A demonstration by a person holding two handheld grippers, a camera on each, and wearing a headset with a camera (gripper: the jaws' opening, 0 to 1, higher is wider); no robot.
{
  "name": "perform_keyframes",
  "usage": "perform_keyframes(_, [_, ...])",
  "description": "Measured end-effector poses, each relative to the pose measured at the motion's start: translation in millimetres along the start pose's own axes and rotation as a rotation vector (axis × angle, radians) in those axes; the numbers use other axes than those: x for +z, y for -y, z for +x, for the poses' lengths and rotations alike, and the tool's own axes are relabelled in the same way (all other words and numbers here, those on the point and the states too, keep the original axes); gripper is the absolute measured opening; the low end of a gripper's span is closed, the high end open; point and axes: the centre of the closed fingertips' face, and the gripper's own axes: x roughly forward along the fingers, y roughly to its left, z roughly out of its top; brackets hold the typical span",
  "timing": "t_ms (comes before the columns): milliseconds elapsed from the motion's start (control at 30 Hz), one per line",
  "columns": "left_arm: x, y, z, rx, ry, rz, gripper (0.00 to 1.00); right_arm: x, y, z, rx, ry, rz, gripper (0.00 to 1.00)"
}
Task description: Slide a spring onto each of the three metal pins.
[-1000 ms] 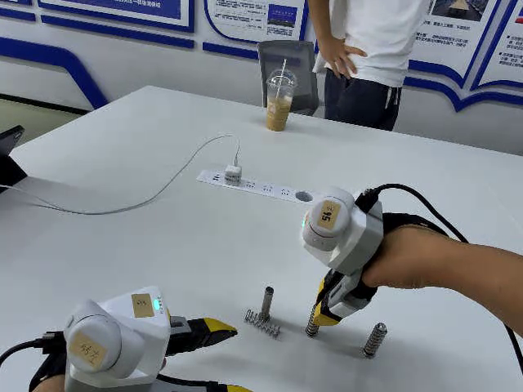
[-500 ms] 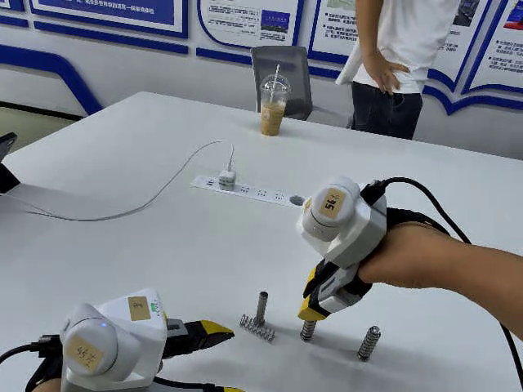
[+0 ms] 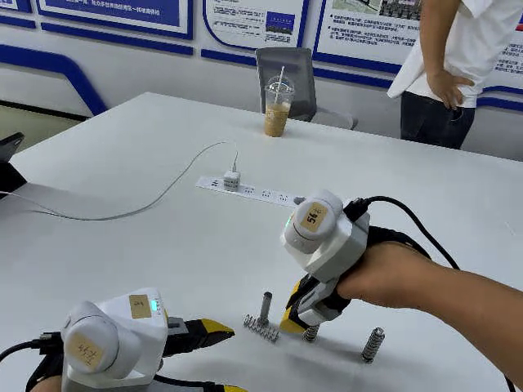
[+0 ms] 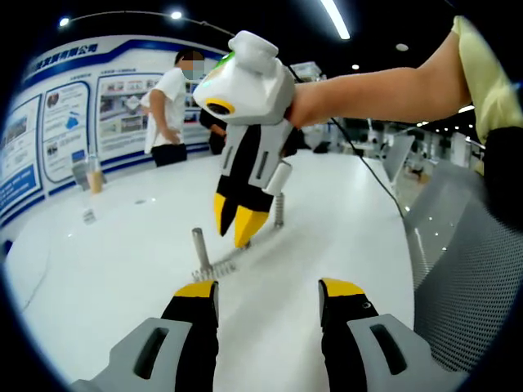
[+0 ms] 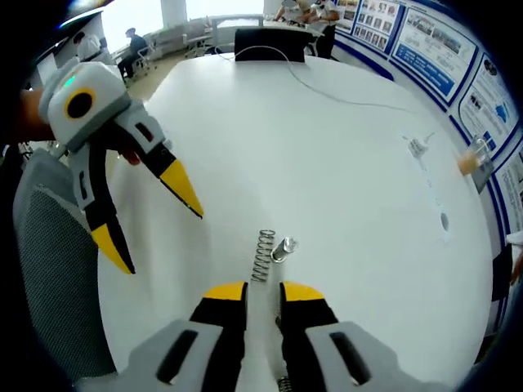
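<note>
Three metal pins stand near the table's front edge. The left pin [image 3: 265,305] [image 5: 283,247] is bare, and a loose spring [image 3: 261,327] [image 5: 263,255] lies at its foot. The middle pin [image 3: 310,333] and the right pin [image 3: 373,344] each wear a spring. My right gripper [image 3: 292,325] [image 5: 263,292] points down between the loose spring and the middle pin, its jaws a narrow gap apart with nothing between them. My left gripper [image 3: 221,355] [image 4: 268,290] rests low at the front left, wide open and empty, aimed at the bare pin [image 4: 198,245].
A white power strip [image 3: 260,193] with a charger and cable lies mid-table. An iced drink cup [image 3: 278,110] stands at the far edge before a grey chair [image 3: 286,73]. A person [image 3: 453,73] stands at the back right. A dark object [image 3: 8,159] sits at the left edge.
My right gripper has let go of the middle pin's spring and moved left and down towards the loose spring. The left gripper has stayed put. The person at the back has shifted right.
</note>
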Motion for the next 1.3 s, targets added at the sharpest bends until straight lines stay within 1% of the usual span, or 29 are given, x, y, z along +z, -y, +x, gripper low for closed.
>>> perform_keyframes(133, [-0.6, -0.3, 0.6, 0.001, -0.001, -0.001, 0.50, -0.3, 0.6, 7.6, -0.003, 0.008, 0.030, 0.17])
perform_keyframes(333, [-1.2, -1.1, -0.2, 0.005, -0.001, -0.004, 0.50, 1.9, -0.4, 15.6, -0.007, 0.009, 0.047, 0.16])
perform_keyframes(733, [-3.4, -3.8, -3.5, 0.014, -0.005, -0.007, 0.50, -2.1, -0.3, 31.6, -0.003, -0.007, 0.094, 0.14])
perform_keyframes(900, [-3.6, -5.0, -4.3, 0.016, -0.005, -0.008, 0.50, -2.5, 0.6, 33.4, -0.005, -0.008, 0.103, 0.13])
perform_keyframes(1033, [-4.2, -5.2, -4.6, 0.017, -0.007, -0.008, 0.49, -4.8, -1.7, 35.7, 0.001, -0.020, 0.105, 0.12])
perform_keyframes(1067, [-4.7, -5.5, -4.9, 0.017, -0.007, -0.009, 0.49, -4.5, -1.6, 35.2, 0.001, -0.016, 0.110, 0.12])
perform_keyframes(1200, [-4.3, -5.3, -5.0, 0.018, -0.008, -0.008, 0.49, -5.0, -1.6, 35.2, -0.003, -0.017, 0.093, 0.12])
perform_keyframes(1300, [-4.8, -5.5, -5.1, 0.017, -0.010, -0.005, 0.49, -5.2, -5.1, 32.6, -0.001, -0.017, 0.084, 0.12])
